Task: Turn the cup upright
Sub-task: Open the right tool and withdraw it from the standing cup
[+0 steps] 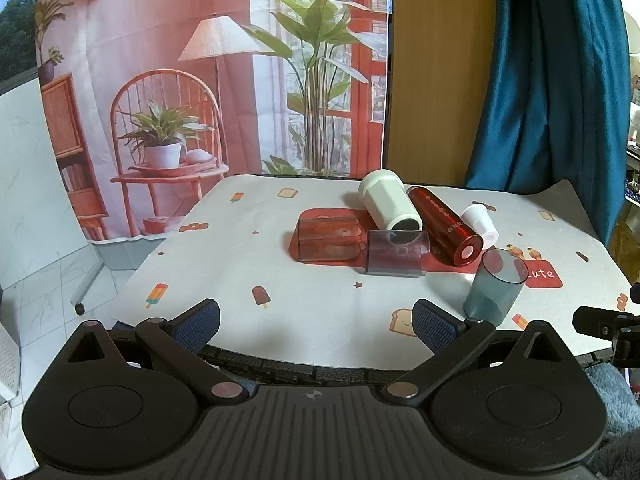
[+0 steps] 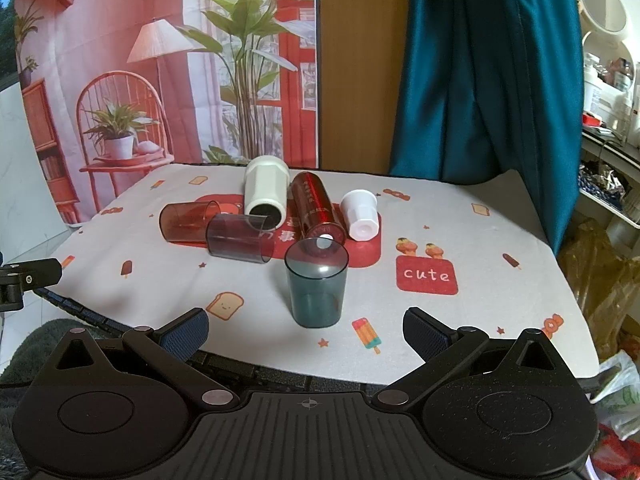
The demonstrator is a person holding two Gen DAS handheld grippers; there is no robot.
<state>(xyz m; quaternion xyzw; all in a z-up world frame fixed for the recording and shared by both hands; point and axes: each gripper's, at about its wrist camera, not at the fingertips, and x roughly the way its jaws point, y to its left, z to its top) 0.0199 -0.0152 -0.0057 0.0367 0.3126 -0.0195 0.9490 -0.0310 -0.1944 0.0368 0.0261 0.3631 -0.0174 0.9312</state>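
Home room, staged as a recording corner: printed backdrop (image 1: 192, 80) (lamp, chair, plants) hung behind a table under a cartoon tablecloth (image 2: 460, 216), teal curtain (image 2: 480, 72), cluttered shelves (image 2: 608, 92) with round mirror (image 2: 603, 7) at right.

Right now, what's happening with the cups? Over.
Both grippers, left and right, open, holding nothing. Teal cup standing upright. Five others lying tipped behind it, purple cup nearest. Over.
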